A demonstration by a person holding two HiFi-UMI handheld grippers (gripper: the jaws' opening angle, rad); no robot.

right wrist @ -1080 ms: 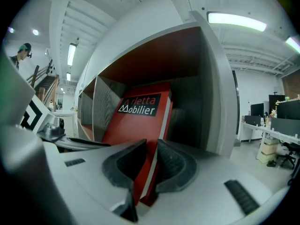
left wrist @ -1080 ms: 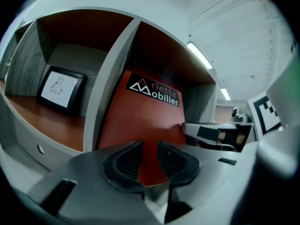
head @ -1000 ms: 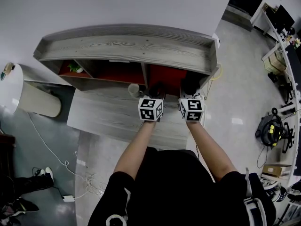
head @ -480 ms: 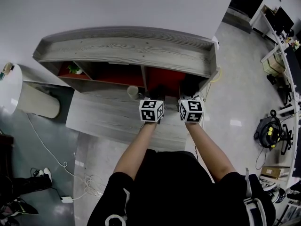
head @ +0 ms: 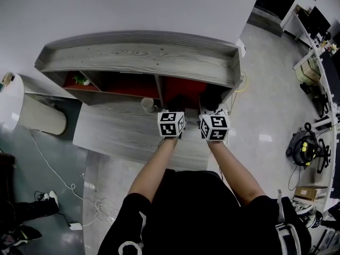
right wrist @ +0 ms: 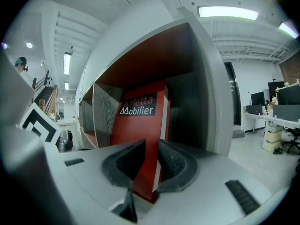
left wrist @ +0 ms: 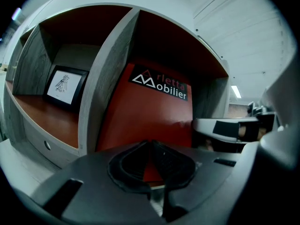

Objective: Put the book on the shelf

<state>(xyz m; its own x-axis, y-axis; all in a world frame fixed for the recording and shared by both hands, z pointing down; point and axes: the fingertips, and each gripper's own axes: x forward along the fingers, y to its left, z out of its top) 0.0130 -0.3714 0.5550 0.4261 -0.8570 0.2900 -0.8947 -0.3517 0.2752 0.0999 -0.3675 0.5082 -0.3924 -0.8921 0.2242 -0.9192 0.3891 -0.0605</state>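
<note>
A red book (right wrist: pixel 140 125) labelled "Arletta Mobilier" stands upright in the right-hand compartment of the grey shelf unit (head: pixel 138 54). My right gripper (right wrist: pixel 151 144) has the book's near edge between its pads, which still touch it while the jaws are opening. My left gripper (left wrist: pixel 151 144) is shut on nothing just in front of the book's (left wrist: pixel 150 111) cover. In the head view both grippers, left (head: pixel 177 104) and right (head: pixel 212 99), reach side by side into that compartment and hide the book.
A framed picture (left wrist: pixel 63 86) leans in the middle compartment. A small cup (head: pixel 149 104) stands on the desk (head: pixel 117 132) left of my left gripper. A green object (head: pixel 81 79) sits in the far-left compartment. Cables lie on the floor (head: pixel 64 195).
Both marker cubes have shifted slightly toward me in the head view; the shelf and cup stay where they were.
</note>
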